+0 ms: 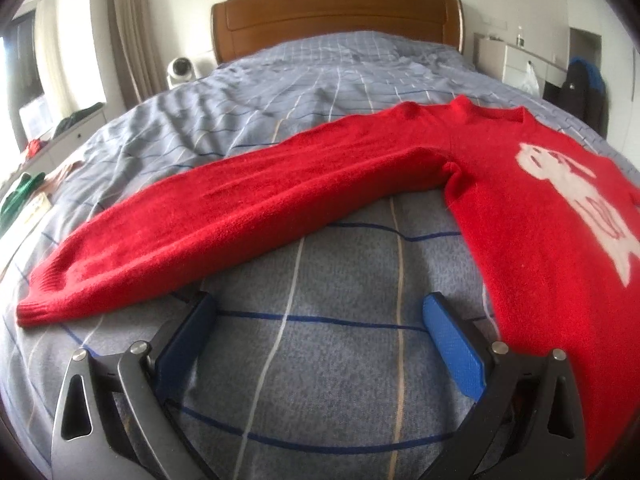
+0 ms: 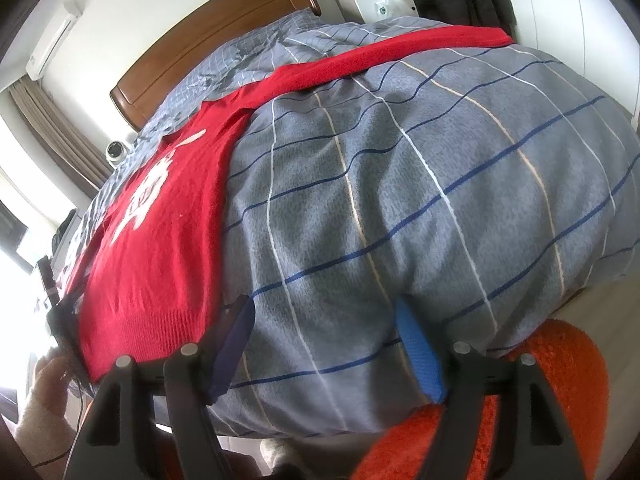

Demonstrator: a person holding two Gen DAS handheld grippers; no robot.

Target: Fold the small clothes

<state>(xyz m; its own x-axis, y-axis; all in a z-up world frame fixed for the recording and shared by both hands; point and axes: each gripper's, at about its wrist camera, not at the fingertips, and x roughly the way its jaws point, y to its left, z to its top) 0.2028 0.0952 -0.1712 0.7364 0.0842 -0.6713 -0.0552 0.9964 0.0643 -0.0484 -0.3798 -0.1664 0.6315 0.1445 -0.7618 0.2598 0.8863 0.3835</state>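
Red knit sweater (image 1: pixel 500 184) flat on grey checked duvet (image 1: pixel 320 360); our left gripper (image 1: pixel 320 320) and right gripper (image 2: pixel 324 344) wide, empty. Risk: pinching duvet with sleeve (image 1: pixel 200 216).

The sweater (image 1: pixel 360 184) is bright red with a white picture (image 1: pixel 572 200) on its front. The bed cover (image 1: pixel 320 360) under it is grey-blue with a check of thin dark blue, white and tan lines. The headboard (image 1: pixel 340 12) is brown wood. The left gripper (image 1: pixel 320 312) has blue pads (image 1: pixel 452 340) on black arms, and the right gripper (image 2: pixel 324 320) has them too. The rug (image 2: pixel 560 380) by the bed is orange. The curtain (image 1: pixel 128 28) is beige, and the walls are white
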